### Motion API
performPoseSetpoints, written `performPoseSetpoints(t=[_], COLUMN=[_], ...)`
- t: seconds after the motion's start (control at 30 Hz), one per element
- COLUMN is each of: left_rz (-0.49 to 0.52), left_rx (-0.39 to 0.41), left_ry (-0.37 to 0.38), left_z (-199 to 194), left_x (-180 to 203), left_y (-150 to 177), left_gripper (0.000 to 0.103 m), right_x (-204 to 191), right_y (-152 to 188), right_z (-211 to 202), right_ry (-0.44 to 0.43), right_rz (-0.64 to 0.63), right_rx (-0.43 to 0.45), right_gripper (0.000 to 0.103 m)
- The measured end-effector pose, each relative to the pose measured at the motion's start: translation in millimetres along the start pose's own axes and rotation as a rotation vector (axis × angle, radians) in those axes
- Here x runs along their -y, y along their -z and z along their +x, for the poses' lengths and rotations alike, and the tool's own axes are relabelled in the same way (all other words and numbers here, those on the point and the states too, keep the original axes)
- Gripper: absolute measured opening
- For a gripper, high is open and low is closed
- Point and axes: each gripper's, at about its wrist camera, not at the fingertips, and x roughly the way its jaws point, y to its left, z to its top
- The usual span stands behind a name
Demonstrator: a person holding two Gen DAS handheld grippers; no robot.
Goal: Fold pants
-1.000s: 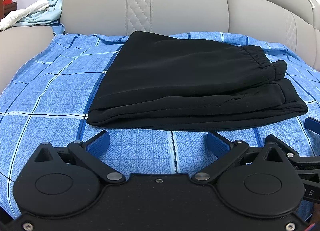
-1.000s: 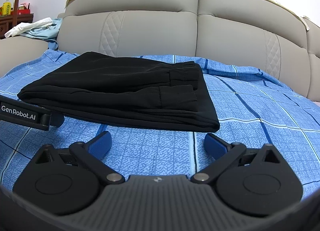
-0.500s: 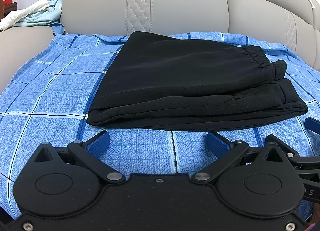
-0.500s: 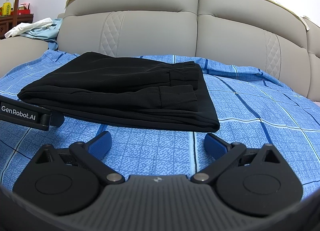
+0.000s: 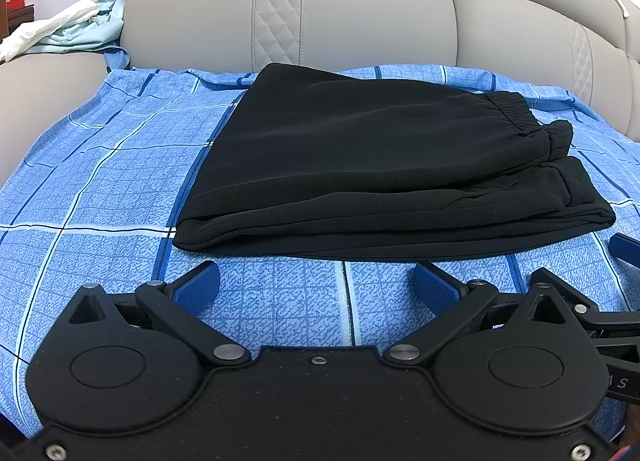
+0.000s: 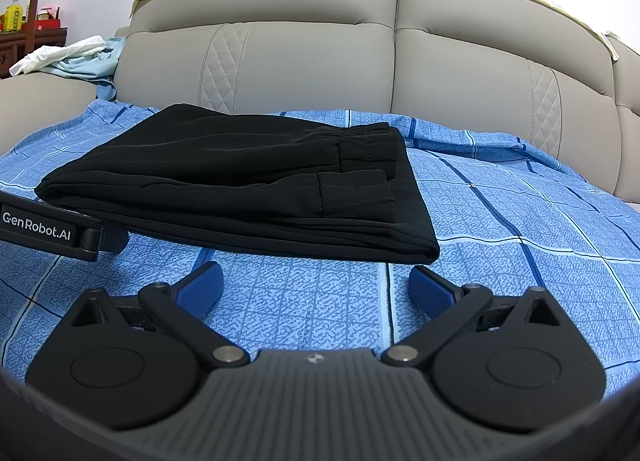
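Black pants (image 5: 372, 165) lie folded in a flat stack on the blue plaid sheet (image 5: 100, 189), waistband to the right. They also show in the right wrist view (image 6: 240, 181). My left gripper (image 5: 316, 285) is open and empty, just in front of the stack's near edge. My right gripper (image 6: 316, 285) is open and empty, in front of the stack's near right corner. The left gripper's body (image 6: 44, 225) shows at the left of the right wrist view, against the pants' left end. A blue fingertip (image 5: 626, 247) of the right gripper shows at the left wrist view's right edge.
The grey padded sofa back (image 5: 360, 17) rises behind the sheet. White and pale blue clothes (image 5: 68, 29) lie on the left armrest. A dark wooden shelf with a bottle (image 6: 14, 15) stands far left.
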Motion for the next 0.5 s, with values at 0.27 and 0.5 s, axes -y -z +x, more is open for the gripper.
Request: performPoseSetpoints(t=[0.27, 0.5], left_rz=[0.001, 0.001], left_rx=[0.002, 0.004], left_ry=[0.0, 0.001], left_z=[0.0, 0.3], left_x=[-0.2, -0.1], left_y=[0.0, -0.3], left_gripper=[0.103, 0.103], right_x=[-0.2, -0.3], right_y=[-0.1, -0.2], right_z=[0.1, 0.0], right_ry=[0.0, 0.001], right_rz=[0.001, 0.001], right_rx=[-0.002, -0.002], right_gripper=[0.103, 0.103])
